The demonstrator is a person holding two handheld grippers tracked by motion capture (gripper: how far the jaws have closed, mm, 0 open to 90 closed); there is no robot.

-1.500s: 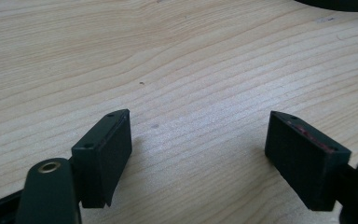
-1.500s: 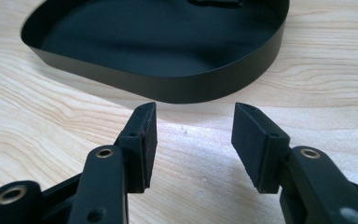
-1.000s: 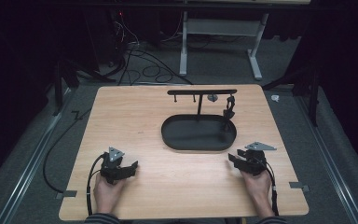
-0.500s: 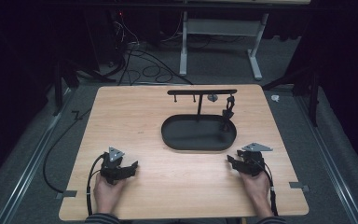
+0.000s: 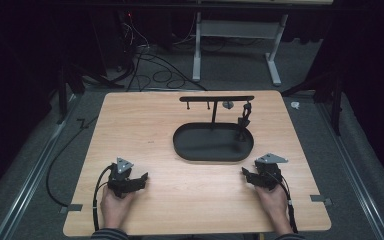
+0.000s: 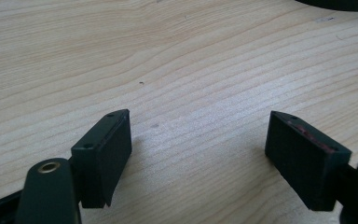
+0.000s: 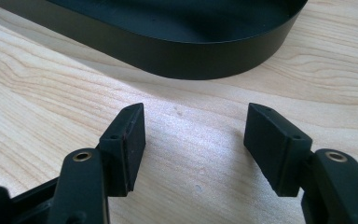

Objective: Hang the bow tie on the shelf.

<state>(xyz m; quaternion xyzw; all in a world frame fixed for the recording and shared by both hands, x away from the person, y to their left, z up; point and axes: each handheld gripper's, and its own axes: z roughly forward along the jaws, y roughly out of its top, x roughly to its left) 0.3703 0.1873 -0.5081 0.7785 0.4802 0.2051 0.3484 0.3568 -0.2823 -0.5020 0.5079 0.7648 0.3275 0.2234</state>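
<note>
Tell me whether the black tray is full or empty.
Nearly empty. The tray holds just its stand and one dark item hanging from the bar; its floor is otherwise bare.

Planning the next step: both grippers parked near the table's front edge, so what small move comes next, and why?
Probably ease the right gripper forward toward the tray: its jaws have just been opening with nothing between them, and the tray's wall lies straight ahead. The left gripper is open too, over bare table.

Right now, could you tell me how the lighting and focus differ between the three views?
High view: the table is lit, its surroundings dark. Left gripper view: bright, the wood grain sharp, soft shadows beside the jaws. Right gripper view: the black tray casts a soft shadow on the wood, with faint sheen between the jaws.
</note>
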